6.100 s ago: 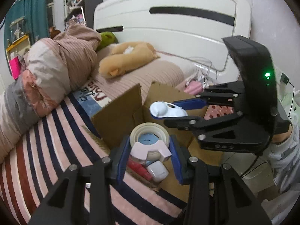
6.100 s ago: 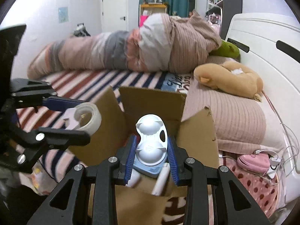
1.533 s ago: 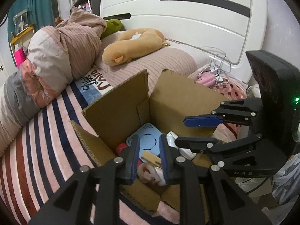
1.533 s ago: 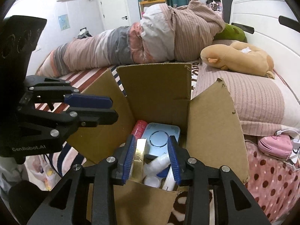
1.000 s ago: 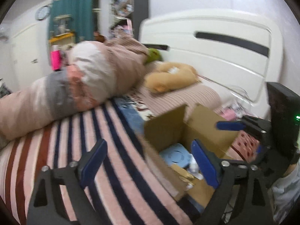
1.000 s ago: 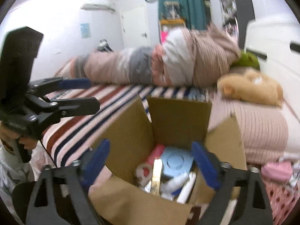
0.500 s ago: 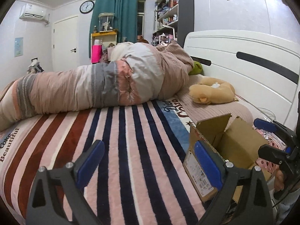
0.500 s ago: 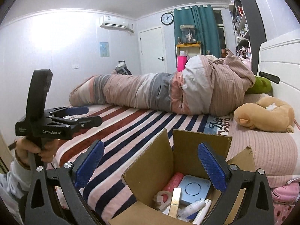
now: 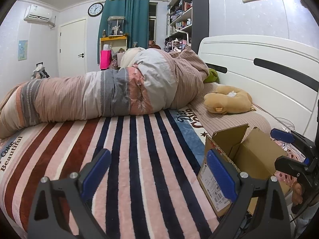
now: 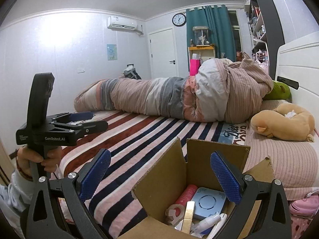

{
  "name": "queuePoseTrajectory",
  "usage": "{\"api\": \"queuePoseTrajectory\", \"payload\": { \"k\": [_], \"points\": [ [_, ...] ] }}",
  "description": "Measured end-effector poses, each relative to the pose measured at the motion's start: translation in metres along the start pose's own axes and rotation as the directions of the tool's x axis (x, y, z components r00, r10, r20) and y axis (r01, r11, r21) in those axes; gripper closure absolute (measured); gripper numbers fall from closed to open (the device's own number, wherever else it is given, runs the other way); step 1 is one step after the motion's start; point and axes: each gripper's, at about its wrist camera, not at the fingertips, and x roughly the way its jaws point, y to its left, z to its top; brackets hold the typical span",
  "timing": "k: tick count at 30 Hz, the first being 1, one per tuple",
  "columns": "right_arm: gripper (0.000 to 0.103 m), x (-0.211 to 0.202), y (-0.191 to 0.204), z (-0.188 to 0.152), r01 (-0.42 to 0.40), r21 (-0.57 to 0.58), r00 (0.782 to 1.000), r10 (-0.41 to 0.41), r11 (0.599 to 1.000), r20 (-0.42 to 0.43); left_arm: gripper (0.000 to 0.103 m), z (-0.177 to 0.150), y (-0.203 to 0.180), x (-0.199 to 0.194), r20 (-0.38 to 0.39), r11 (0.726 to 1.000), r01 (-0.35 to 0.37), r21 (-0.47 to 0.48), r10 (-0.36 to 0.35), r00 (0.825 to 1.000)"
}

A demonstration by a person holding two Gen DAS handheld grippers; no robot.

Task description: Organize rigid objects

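**Both tongs empty, box filled**

Left tongs stand wide apart with nothing between the blue pads, and we hold them low over the striped blanket on the bed. Our right tongs are spread just as wide and carry nothing; they hang above the open cardboard box, which sits on the blanket near the bed's edge. From the left wrist view we see the same box off to the right, flaps up, a printed label on its near side, with the right tongs just beyond it.

Inside the box, from the right wrist view, we make out a light blue square device, a pink-red cylinder leaning against the wall, a pale tape dispenser, a gold-edged flat piece standing on end, and some white tubes at the front. These lie touching one another in a loose pile.

Behind the box a rolled quilt stretches across the bed, and a tan plush toy rests on the pink cover near the white headboard.
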Motion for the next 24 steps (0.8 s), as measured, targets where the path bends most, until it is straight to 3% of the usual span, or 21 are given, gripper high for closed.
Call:
{"api": "queuePoseTrajectory", "payload": {
  "k": [24],
  "points": [
    [0.002, -0.0012, 0.0024, -0.0009, 0.000, 0.005, 1.000, 0.000, 1.000, 0.001, 0.007, 0.0020, -0.0035, -0.0039, 0.009, 1.000, -0.005, -0.011, 0.005, 1.000]
  ]
}}
